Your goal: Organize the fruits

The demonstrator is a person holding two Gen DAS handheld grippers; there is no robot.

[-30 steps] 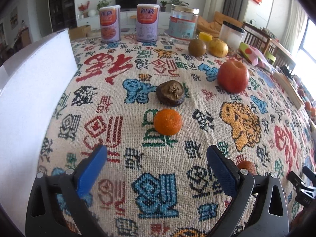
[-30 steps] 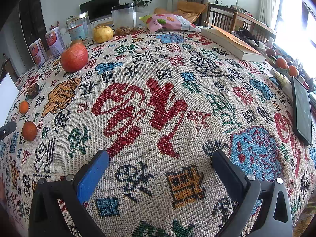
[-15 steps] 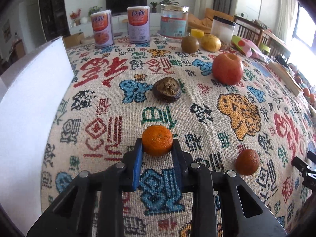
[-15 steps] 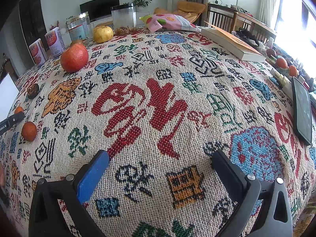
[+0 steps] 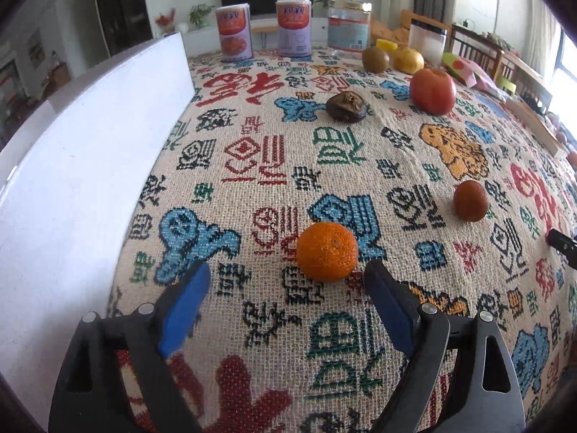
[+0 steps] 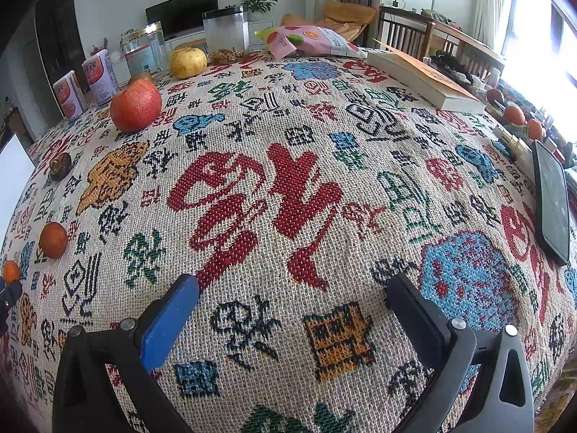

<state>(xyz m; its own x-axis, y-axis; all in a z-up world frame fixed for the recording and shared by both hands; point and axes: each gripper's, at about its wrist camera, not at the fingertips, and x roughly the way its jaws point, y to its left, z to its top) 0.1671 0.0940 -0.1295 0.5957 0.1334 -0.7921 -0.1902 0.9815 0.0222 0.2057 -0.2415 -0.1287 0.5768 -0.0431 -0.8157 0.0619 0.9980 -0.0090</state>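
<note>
A bright orange rests on the patterned tablecloth just ahead of my left gripper. That gripper's jaws are opening; the fruit lies beyond the blue pads, nearer the right finger, untouched. Farther off lie a darker orange, a wrinkled brown fruit, a red apple, a kiwi and a yellow pear. My right gripper hangs open over bare cloth, with the apple and the darker orange far to its left.
A white board stands along the left side. Two cans and a glass jar line the far edge. A book, a snack bag and a phone lie at the right.
My left gripper shut on the bright orange, moved it nearer along the cloth away from the wrinkled fruit, then spread its jaws and let it go. My right gripper has not moved.
</note>
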